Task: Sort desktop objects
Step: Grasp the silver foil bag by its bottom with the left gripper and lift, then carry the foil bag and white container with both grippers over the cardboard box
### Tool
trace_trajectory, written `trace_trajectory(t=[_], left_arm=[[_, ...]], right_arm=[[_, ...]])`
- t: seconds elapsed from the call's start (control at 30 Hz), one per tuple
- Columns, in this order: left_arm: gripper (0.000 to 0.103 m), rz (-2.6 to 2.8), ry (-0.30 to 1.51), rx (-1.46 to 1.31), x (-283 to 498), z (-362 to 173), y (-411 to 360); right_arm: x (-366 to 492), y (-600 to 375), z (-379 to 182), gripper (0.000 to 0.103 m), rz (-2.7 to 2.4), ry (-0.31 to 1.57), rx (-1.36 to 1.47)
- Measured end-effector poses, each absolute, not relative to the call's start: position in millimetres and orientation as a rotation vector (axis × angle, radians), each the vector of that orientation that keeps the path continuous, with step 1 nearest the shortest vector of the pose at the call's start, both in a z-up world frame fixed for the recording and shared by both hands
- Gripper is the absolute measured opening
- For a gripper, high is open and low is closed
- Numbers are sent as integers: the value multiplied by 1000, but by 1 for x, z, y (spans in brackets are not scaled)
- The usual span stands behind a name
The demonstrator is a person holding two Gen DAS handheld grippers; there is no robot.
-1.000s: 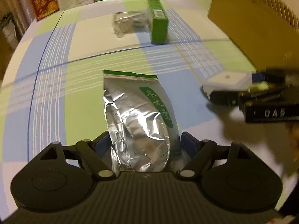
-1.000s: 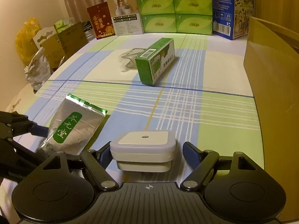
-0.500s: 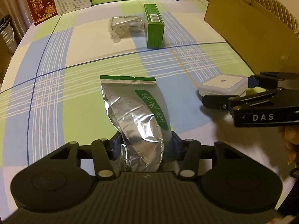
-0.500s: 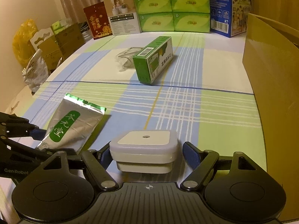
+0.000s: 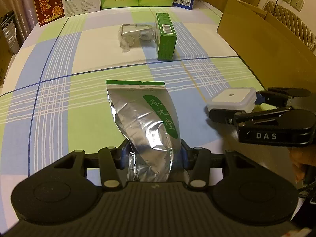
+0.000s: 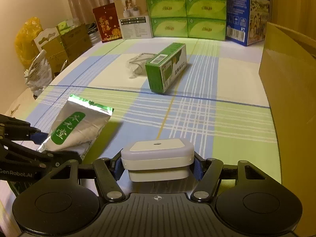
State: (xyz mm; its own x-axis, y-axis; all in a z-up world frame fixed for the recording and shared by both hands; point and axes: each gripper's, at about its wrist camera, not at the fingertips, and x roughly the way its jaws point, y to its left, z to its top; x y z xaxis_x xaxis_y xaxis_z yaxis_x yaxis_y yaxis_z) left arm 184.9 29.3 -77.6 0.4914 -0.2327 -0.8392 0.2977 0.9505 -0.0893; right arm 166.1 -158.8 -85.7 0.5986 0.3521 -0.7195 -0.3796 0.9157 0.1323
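A silver foil pouch [image 5: 142, 118] with a green label lies on the checked tablecloth [image 5: 59, 102]. My left gripper [image 5: 154, 154] is closing on its near end, and the blue pads press the foil in from both sides. The pouch [image 6: 79, 128] also shows at the left of the right wrist view, with the left gripper [image 6: 57, 146] on it. A small white square box [image 6: 158, 158] sits between the pads of my right gripper [image 6: 158, 165], whose jaws are closing and touch its two sides. From the left wrist, that box [image 5: 231, 98] and right gripper [image 5: 237, 105] are at the right.
A green carton [image 5: 165, 37] lies mid-table beside a clear plastic bag [image 5: 134, 35] holding a metal item. A tall brown cardboard box [image 5: 266, 39] stands along the right edge. Green tissue boxes [image 6: 187, 9] and other cartons line the far edge.
The left jaws have closed onto the pouch, creasing its near end. The right jaws have closed from a gap on each side to touching the white box.
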Motion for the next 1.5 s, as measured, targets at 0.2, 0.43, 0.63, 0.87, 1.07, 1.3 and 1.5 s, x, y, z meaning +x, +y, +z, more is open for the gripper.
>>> trace_trajectory(t=[0.2, 0.43, 0.63, 0.87, 1.07, 1.3, 1.5], left_arm=[[44, -327, 1003, 58, 185, -77, 29], [44, -341, 987, 20, 183, -70, 26], [44, -368, 994, 22, 167, -68, 13], [44, -376, 985, -12, 131, -58, -8], [44, -360, 978, -56, 102, -41, -22], [44, -373, 929, -41, 80, -8, -46], [44, -395, 876, -33, 69, 18, -72]], right_arm=[[162, -159, -80, 62, 425, 805, -42], [151, -160, -69, 62, 419, 771, -74], [118, -175, -57, 62, 369, 752, -51], [82, -197, -38, 62, 318, 745, -9], [59, -213, -13, 62, 299, 706, 13], [40, -231, 18, 62, 276, 648, 15], [29, -254, 39, 62, 242, 604, 32]])
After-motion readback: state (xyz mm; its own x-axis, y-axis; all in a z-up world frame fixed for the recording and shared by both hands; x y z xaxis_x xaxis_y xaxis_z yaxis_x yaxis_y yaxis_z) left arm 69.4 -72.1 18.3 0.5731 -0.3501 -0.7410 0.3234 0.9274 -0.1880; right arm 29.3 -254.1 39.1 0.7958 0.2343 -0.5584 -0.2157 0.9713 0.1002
